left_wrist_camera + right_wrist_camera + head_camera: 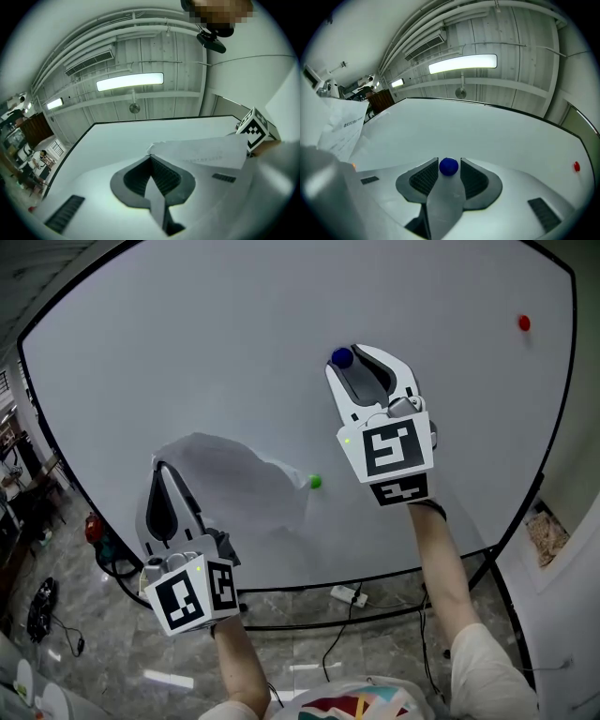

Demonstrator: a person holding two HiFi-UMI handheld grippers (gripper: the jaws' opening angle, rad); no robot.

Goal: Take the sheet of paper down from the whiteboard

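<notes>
White rectangular sheet of paper (pixel 234 484) low on the left half of the large white whiteboard (pixel 187 352), rumpled and bulging off the surface, long axis roughly left to right. Clamped at its left edge by the left gripper (pixel 163 472): in the left gripper view, jaws pressed together with the paper's edge running in between them. Small green round magnet (pixel 315 481) at the sheet's right edge, the end opposite that grip; cannot tell whether it pins the corner or sits just beside it. Right gripper (pixel 354 362) up and to the right of the sheet, well clear of the paper, jaws closed on a small blue ball magnet (pixel 449 167) that touches both pads; unclear whether the ball is on the board or already off it. Green magnet below and slightly left of the right gripper, and nearer to it than to the left one. Probably the last hold, if any, so the next move depends on that right end. Small red round magnet (pixel 524 322) far right, apart from everything.
</notes>
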